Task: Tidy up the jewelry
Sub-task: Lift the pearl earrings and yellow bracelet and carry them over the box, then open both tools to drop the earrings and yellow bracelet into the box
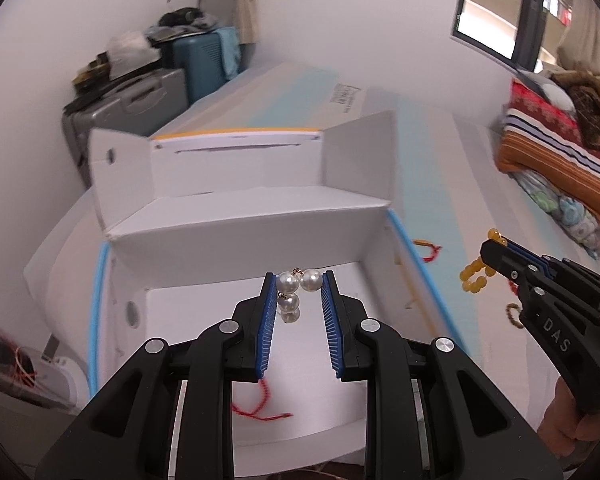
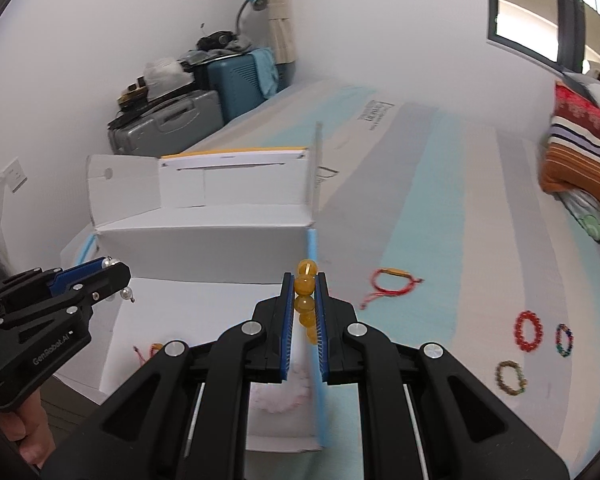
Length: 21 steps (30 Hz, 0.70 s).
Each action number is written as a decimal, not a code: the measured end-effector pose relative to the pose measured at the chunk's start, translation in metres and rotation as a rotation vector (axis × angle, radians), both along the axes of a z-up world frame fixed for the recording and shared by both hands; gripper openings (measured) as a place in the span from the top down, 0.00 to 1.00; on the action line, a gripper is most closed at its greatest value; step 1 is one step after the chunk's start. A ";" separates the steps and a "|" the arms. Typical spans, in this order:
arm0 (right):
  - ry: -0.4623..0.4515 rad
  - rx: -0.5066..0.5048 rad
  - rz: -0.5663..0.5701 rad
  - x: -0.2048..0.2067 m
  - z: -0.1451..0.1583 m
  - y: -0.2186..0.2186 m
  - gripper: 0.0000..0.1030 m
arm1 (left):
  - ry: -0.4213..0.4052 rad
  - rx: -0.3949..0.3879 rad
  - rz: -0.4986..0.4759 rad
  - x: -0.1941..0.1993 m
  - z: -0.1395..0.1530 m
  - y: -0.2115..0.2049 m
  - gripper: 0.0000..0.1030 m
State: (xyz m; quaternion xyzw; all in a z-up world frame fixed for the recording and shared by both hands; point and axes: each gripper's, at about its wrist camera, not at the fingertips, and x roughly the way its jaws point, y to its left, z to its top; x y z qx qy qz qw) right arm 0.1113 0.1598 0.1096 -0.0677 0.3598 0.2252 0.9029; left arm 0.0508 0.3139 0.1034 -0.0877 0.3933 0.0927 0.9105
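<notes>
Inside the white box (image 1: 380,240), at its near end, a red cord bracelet (image 1: 260,410) already lies on the floor; from the right wrist a pale pink piece seems to be in there too, though it is blurred. My left gripper (image 1: 299,292) hangs over the box, jaws part closed on a pearl bracelet (image 1: 298,286), pearls pinched at the tips and the rest dangling. My right gripper (image 2: 304,292) is clamped tight on an amber bead bracelet (image 2: 305,286), just at the box's right wall. Still out on the striped sheet (image 2: 440,240) to the right: a red cord bracelet with a gold bar (image 2: 394,282), a red bead bracelet (image 2: 529,330), a brown bead bracelet (image 2: 511,377), and a multicoloured one (image 2: 564,340). I judge it roughly half done.
</notes>
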 end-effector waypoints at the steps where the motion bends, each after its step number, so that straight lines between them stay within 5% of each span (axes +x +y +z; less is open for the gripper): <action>1: 0.002 -0.003 0.012 -0.002 -0.002 0.008 0.91 | 0.002 -0.003 0.012 -0.003 -0.002 0.007 0.78; 21: 0.126 -0.066 0.055 0.010 -0.072 0.058 0.91 | 0.119 -0.055 0.097 -0.004 -0.071 0.058 0.78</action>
